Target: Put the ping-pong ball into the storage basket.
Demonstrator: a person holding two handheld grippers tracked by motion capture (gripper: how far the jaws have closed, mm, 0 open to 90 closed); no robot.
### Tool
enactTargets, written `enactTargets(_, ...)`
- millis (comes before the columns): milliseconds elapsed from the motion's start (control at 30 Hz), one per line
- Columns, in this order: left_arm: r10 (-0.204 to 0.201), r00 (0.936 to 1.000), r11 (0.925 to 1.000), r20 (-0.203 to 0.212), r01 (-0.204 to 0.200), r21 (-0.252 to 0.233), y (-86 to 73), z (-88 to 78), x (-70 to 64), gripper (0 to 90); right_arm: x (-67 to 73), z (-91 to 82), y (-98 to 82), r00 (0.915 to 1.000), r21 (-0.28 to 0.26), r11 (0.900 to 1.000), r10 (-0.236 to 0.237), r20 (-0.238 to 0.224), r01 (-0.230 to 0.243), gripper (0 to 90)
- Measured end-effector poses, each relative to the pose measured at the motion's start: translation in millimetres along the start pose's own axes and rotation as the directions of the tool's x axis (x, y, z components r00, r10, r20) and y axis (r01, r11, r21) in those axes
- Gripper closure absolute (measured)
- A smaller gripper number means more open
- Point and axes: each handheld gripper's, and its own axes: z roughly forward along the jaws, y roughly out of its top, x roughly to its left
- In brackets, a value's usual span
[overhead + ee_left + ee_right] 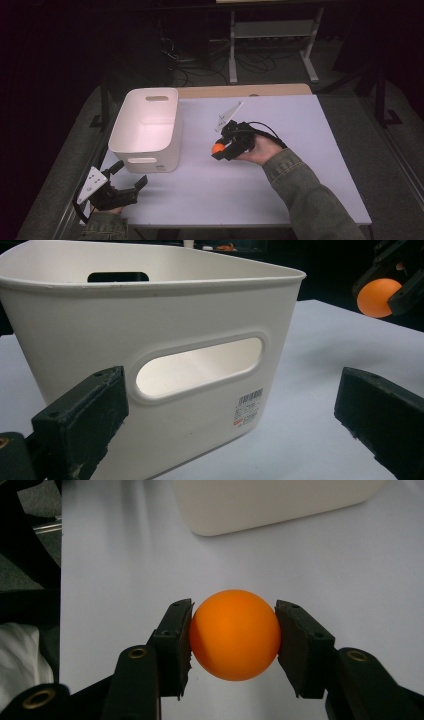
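Note:
An orange ball [234, 635] sits clamped between the two black pads of my right gripper [234, 642], which is shut on it and held above the white table. In the high view that gripper [220, 150] hangs over the table's middle with the ball [217, 148] at its tip. The ball [378, 297] also appears at the top right of the left gripper view. My left gripper [131, 175] rests at the table's near left corner, jaws wide apart and nothing between them. Close in front of it stands a white plastic bin [165, 315] with a handle slot.
The white bin [150, 127] stands at the left of the white table [300, 130], its inside bare. A wooden strip [240, 90] runs along the far edge. Beyond the table are a metal frame and cables on the dark floor.

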Motion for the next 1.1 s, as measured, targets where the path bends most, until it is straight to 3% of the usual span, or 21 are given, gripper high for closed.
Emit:
enactTargets(367,-0.002,1.0,1.0,-0.003,0.002,-0.005,0.1,-0.3,0.0,0.4,0.8,-8.8,18.9,0.9996,-0.027,0.999,-0.028,0.004,0.028,49.7)
enactTargets(1100,-0.001,1.0,1.0,-0.003,0.001,-0.002,0.0,0.0,0.0,0.3,2.5,-9.3,61.0,0.995,-0.003,0.995,-0.099,-0.016,0.099,49.7)
